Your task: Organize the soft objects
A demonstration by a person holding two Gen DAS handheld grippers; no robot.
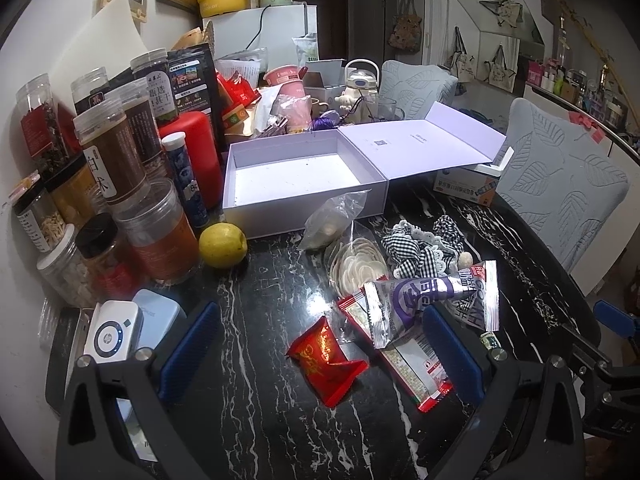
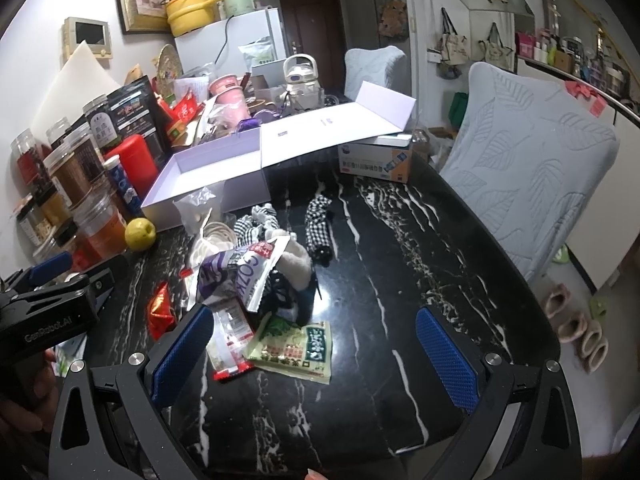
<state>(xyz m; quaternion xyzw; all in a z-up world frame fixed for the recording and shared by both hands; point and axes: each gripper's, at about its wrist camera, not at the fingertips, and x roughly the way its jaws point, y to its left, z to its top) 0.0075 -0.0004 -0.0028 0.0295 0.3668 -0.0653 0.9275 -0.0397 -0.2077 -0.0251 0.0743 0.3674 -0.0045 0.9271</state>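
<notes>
Black marble counter (image 1: 256,400) with white veining, crowded along its left and far edges. Lavender gift box (image 1: 296,184) sits open toward the back, its lid (image 1: 420,148) folded flat to the right, long axis running left to right.

Soft things lie heaped just in front of the box. A gingham cloth (image 2: 318,228) stretches lengthwise away from the right camera; a second bunched gingham piece with lace (image 1: 420,246) touches the purple-and-silver snack bag (image 1: 416,300). A green seasoning packet (image 2: 296,346) lies flat nearest the right gripper (image 2: 316,354); a red foil packet (image 1: 324,360) sits between the left gripper's (image 1: 320,352) blue pads.

Spice jars (image 1: 112,168) and a yellow-green apple (image 1: 222,245) crowd the left side. One jar label reads "白术".

Both grippers' jaws stand spread wide, holding nothing.
</notes>
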